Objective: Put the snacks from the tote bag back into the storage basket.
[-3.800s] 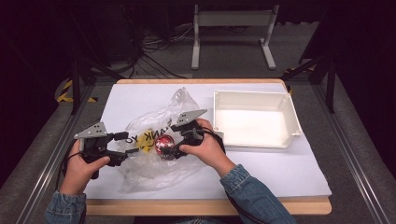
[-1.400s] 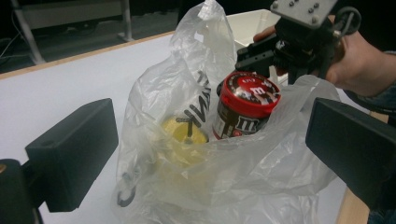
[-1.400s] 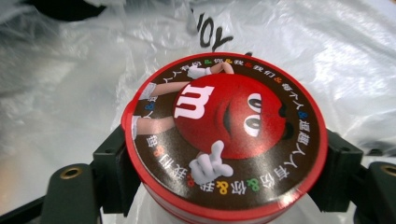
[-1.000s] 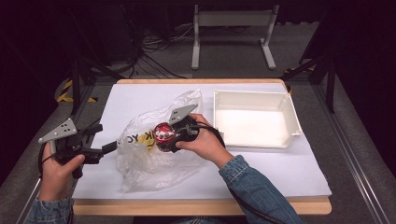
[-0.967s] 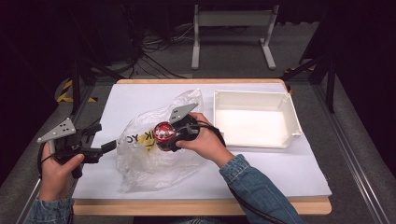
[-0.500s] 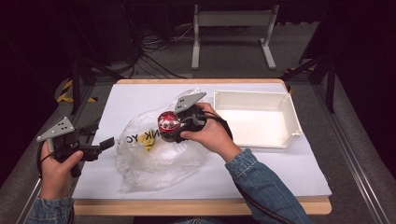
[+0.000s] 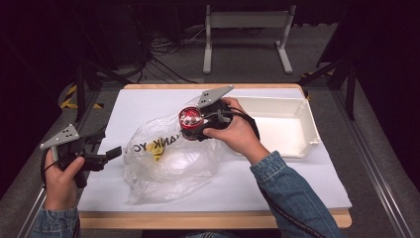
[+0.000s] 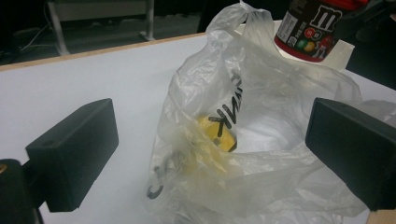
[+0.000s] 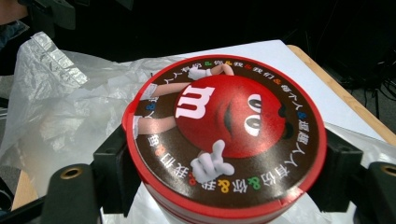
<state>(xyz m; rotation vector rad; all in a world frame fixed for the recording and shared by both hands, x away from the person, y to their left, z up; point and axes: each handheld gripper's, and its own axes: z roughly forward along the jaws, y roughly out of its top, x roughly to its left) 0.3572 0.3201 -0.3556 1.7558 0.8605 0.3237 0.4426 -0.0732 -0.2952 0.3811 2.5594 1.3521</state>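
My right gripper (image 7: 194, 123) is shut on a round red candy tub (image 7: 190, 119) and holds it in the air above the clear plastic bag (image 7: 166, 158). In the right gripper view the tub's lid (image 9: 224, 135), with its red cartoon face, sits between the two black jaws. The bag lies crumpled on the white sheet, printed with black letters, and a yellow patch (image 8: 215, 133) shows through it. My left gripper (image 7: 111, 153) hangs open at the bag's left edge; the left gripper view has the bag (image 8: 252, 154) between its wide-apart jaws, untouched, and the tub's base (image 8: 310, 28) at the top.
A white rectangular tray (image 7: 285, 126) stands to the right of the bag, just behind my right hand. The white sheet (image 7: 148, 106) covers the wooden table (image 7: 208, 219). Cables and a metal stand's legs lie on the floor beyond the far edge.
My right gripper has lifted the candy tub up and to the right, away from the bag. The left gripper has stayed at the bag's left edge.
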